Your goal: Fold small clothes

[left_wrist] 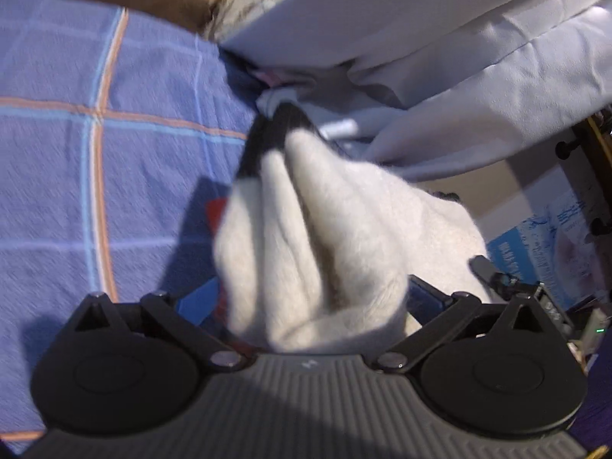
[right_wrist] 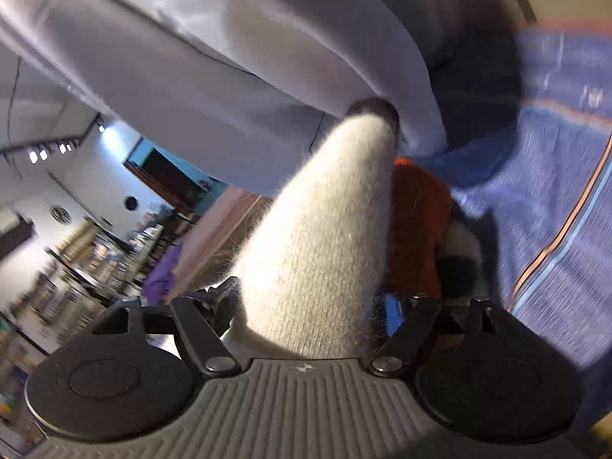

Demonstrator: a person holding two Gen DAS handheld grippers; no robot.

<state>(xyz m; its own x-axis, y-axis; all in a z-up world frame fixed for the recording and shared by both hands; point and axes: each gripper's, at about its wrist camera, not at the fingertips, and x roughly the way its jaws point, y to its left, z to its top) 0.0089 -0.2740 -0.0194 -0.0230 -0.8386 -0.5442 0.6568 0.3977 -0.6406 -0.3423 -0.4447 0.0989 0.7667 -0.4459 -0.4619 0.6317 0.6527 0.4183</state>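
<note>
Stretching away from both cameras, a fuzzy pale grey garment [left_wrist: 329,237] with a black cuff at its far end runs lengthwise between the two tools, its long axis pointing toward a heap of lavender-grey fabric [left_wrist: 440,57]. In the left wrist view the left tool [left_wrist: 313,306] has the knit bunched in folds between its fingers, which sit pinched in on it, though the fingertips themselves are buried under the cloth. In the right wrist view the right tool [right_wrist: 310,306] likewise has its fingers closed in on the same garment [right_wrist: 325,229], which narrows to the dark cuff [right_wrist: 376,109] against the pale fabric [right_wrist: 229,57]. Below lies a bed covered by a blue checked sheet [left_wrist: 95,153] with orange and light-blue stripes. An orange-red knit item [right_wrist: 417,222] rests just beside the grey one. A blue printed package [left_wrist: 535,244] shows at the right edge; its writing is too blurred to read.
</note>
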